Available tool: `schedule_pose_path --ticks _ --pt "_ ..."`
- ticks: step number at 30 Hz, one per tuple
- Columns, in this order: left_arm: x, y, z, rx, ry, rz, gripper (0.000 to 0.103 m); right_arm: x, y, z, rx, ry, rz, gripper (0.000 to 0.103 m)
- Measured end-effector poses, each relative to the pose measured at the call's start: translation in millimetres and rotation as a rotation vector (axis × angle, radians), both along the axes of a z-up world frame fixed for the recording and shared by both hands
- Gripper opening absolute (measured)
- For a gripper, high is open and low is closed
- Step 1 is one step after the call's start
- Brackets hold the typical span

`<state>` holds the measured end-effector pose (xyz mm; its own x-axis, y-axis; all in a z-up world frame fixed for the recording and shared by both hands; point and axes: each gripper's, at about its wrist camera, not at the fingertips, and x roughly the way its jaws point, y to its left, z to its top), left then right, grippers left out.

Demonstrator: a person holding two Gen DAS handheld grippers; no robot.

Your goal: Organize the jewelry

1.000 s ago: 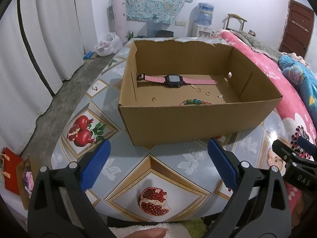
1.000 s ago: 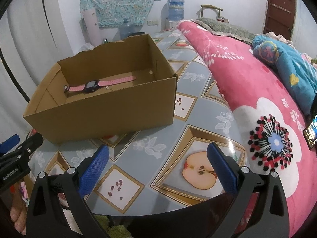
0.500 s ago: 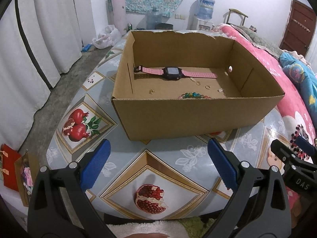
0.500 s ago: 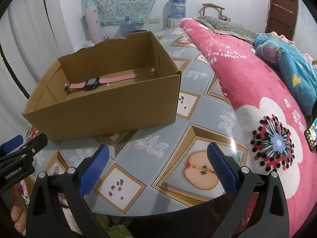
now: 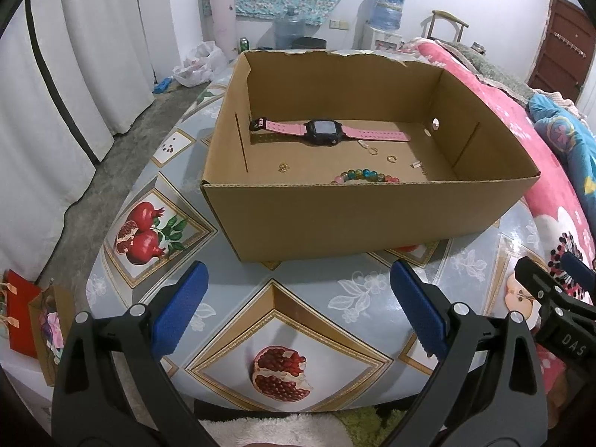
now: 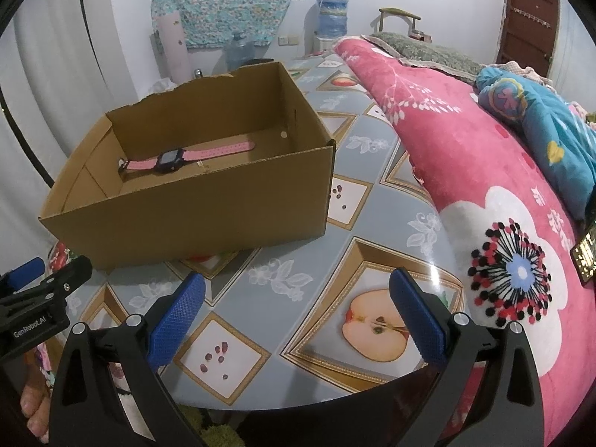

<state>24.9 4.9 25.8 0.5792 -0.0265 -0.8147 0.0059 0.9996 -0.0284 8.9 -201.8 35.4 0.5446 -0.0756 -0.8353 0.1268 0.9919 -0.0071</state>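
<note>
An open cardboard box (image 5: 357, 219) (image 6: 208, 208) stands on the fruit-patterned table (image 5: 283, 298). On the box floor lie a pink-strapped watch (image 5: 327, 131) (image 6: 178, 158), a colourful bead bracelet (image 5: 367, 177), small rings (image 5: 391, 157) and a tiny gold piece (image 5: 284, 166). My left gripper (image 5: 298, 287) hangs open over the table's near edge, in front of the box, holding nothing. My right gripper (image 6: 296, 292) is open too, empty, near the box's right front corner. Each gripper shows at the edge of the other's view.
A pink flowered blanket (image 6: 484, 193) and blue bedding (image 6: 540, 123) lie to the right of the table. A phone (image 6: 586, 257) rests on the blanket. White curtains (image 5: 74, 56), water bottles (image 5: 389, 7) and a brown door (image 5: 558, 37) stand beyond. Paper bags (image 5: 26, 316) sit on the floor at left.
Both views have shifted a little: the box sits slightly higher and nearer the left gripper's view now. Both grippers stay open and empty; nothing inside the box has moved.
</note>
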Motion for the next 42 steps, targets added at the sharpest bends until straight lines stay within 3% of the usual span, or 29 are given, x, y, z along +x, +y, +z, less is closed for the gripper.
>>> schedule_pose_path --ticks 42 --pt "0.0 5.0 -5.6 0.011 0.004 0.012 0.095 4.6 7.3 3.8 0.000 -0.013 0.018 0.096"
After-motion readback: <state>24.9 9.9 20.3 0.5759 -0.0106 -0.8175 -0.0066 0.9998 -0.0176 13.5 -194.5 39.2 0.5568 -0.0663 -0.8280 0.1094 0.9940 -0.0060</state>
